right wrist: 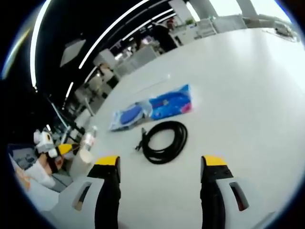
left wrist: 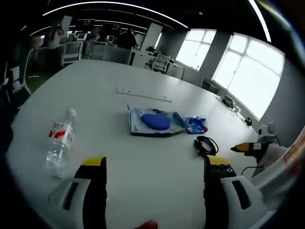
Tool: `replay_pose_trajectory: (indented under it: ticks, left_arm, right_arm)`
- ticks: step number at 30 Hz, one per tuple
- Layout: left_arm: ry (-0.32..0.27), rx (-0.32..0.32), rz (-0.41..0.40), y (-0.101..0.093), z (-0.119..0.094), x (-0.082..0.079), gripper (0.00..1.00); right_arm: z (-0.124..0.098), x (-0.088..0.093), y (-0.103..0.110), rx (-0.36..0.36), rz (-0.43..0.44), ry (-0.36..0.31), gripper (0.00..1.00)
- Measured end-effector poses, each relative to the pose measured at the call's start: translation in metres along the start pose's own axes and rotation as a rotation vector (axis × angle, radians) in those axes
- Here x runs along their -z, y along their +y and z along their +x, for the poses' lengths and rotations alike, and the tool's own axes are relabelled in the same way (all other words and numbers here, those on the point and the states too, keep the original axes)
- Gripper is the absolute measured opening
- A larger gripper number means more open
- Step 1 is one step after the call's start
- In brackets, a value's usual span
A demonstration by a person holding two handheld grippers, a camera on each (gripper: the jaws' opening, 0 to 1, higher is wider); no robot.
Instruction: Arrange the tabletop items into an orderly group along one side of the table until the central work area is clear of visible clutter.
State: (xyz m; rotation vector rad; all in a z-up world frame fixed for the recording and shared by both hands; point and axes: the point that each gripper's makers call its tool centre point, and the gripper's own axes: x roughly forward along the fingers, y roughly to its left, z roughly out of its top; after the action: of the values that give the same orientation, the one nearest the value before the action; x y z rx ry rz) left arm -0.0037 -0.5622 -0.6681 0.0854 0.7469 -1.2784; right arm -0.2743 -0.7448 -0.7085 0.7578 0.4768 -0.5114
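A clear water bottle (left wrist: 61, 142) with a red label lies on the white table (left wrist: 95, 81), left of my left gripper (left wrist: 157, 164), which is open and holds nothing. Farther off lie a clear bag with a blue round thing (left wrist: 155, 121) and a small blue packet (left wrist: 196, 125). A coiled black cable (left wrist: 206, 144) lies to the right. In the right gripper view the cable (right wrist: 164, 139) lies just ahead of my open right gripper (right wrist: 161, 164). Beyond it are the bag (right wrist: 129, 116) and blue packet (right wrist: 171, 102). The bottle (right wrist: 88, 140) shows far left.
The right gripper's yellow-tipped jaw (left wrist: 249, 147) enters the left gripper view at the right; the left gripper (right wrist: 55, 151) shows at the left of the right gripper view. A thin strip (left wrist: 143, 94) lies farther back. Desks and chairs (left wrist: 95, 47) stand beyond the table.
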Motion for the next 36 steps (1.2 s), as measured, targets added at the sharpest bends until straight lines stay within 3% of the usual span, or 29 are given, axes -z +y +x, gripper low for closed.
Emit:
replay_pose_trajectory:
  ticks: [8,14,29,36]
  left_arm:
    - [0.048,-0.089,0.063,0.033,-0.016,0.008,0.85]
    - [0.145,-0.120,0.204,0.047,-0.025,0.019,0.85]
    - [0.360,-0.134,0.374,0.072,-0.031,0.056,0.83]
    - [0.434,-0.129,0.388,0.082,-0.026,0.074,0.77]
  right_arm:
    - [0.005,0.004,0.003,-0.005,0.005,0.014,0.66]
    - [0.007,0.012,0.004,-0.017,0.021,0.032,0.65]
    - [0.006,0.014,0.003,-0.026,0.082,0.025,0.63]
    - [0.007,0.014,0.001,-0.032,0.118,0.016,0.62]
